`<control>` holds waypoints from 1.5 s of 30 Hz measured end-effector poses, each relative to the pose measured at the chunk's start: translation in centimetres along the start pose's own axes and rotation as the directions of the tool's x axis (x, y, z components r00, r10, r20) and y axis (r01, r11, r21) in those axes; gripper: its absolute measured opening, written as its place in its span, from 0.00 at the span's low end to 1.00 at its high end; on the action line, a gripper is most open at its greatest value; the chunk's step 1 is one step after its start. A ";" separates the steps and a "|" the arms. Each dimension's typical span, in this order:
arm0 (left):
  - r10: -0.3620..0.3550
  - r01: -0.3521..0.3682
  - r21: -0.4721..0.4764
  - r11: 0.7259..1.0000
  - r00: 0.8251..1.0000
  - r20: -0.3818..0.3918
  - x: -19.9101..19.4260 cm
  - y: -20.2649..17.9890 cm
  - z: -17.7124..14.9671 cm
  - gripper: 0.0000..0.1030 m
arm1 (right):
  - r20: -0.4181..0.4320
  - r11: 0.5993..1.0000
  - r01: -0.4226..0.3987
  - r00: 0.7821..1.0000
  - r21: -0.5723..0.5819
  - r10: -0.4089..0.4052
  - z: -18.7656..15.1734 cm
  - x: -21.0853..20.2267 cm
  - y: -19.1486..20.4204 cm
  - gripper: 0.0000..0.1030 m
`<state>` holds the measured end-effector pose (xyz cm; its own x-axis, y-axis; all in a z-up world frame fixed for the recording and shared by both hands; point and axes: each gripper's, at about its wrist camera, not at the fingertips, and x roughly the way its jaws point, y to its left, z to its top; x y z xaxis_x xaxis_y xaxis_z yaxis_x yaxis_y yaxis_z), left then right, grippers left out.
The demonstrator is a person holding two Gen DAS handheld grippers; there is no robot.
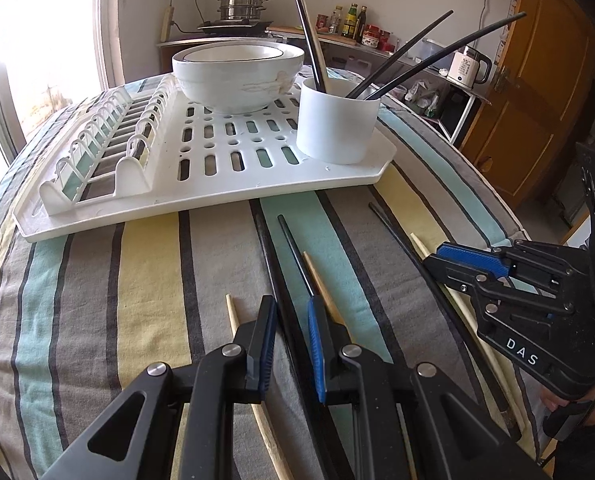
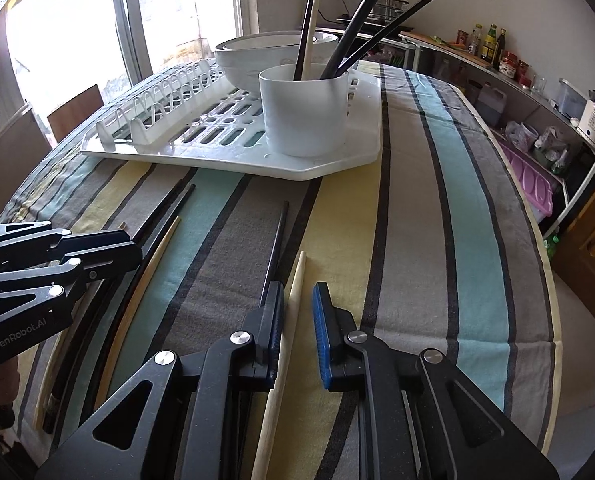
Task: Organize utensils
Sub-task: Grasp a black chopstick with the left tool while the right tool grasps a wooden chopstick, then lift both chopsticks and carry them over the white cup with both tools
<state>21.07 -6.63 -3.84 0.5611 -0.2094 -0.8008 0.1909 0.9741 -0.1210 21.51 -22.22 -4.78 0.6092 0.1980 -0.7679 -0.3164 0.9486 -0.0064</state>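
A pale wooden chopstick point(image 2: 287, 344) is seen lying flat on the striped tablecloth point(image 2: 417, 240), its long axis running from about six o'clock to twelve o'clock in the right wrist view, tip toward the white drying rack point(image 2: 337, 160). It is straddled by the right gripper point(image 2: 297, 316): the jaws are set apart with the stick between them, close against the left pad, and no clamping can be confirmed. A black chopstick point(image 2: 275, 248) is laid just beside it at eleven o'clock, passing outside the left finger.

In the left wrist view, a black chopstick point(image 1: 295, 256) is framed between the parted jaws of the left gripper point(image 1: 291, 320), with a pale one point(image 1: 321, 284) just beside it toward one o'clock; nothing is gripped there either. More loose sticks are spread on the cloth between the two tools.

The white cup holder point(image 2: 303, 112) is stood on the rack's near corner at twelve o'clock from the right gripper, with several chopsticks already leaning in it. Stacked bowls point(image 1: 237, 76) are set behind it.

The coming move is judged to hinge on the pale stick being aligned with the right gripper's pointing line; a closure there would seize it across its width, and the right hand is the nearer one to the cup.
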 end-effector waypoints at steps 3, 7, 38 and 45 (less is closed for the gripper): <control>0.001 -0.001 -0.004 1.000 1.000 -0.005 0.3 0.0 0.4 0.15 | -0.009 1.000 0.000 1.000 -0.005 0.000 0.3 0.1 -0.1 0.15; 0.016 -0.016 0.015 1.000 1.000 0.003 0.7 -0.3 0.8 0.15 | -0.007 1.000 -0.013 1.000 -0.007 0.013 0.3 0.3 0.0 0.07; -0.118 0.123 -0.007 0.992 0.966 0.231 -9.1 0.4 3.3 0.05 | 0.226 0.997 -0.039 0.974 0.059 0.025 1.6 -7.7 -0.3 0.06; -0.134 0.136 0.013 0.991 0.946 0.296 -12.5 0.3 3.6 0.04 | 0.307 0.997 -0.039 0.952 0.068 0.017 2.0 -10.7 -0.2 0.05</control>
<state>16.96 -4.01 8.26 0.7436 -0.3533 -0.5676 0.2757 0.9355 -0.2210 16.52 -24.00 4.70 0.7977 0.2802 -0.5341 -0.2903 0.9546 0.0673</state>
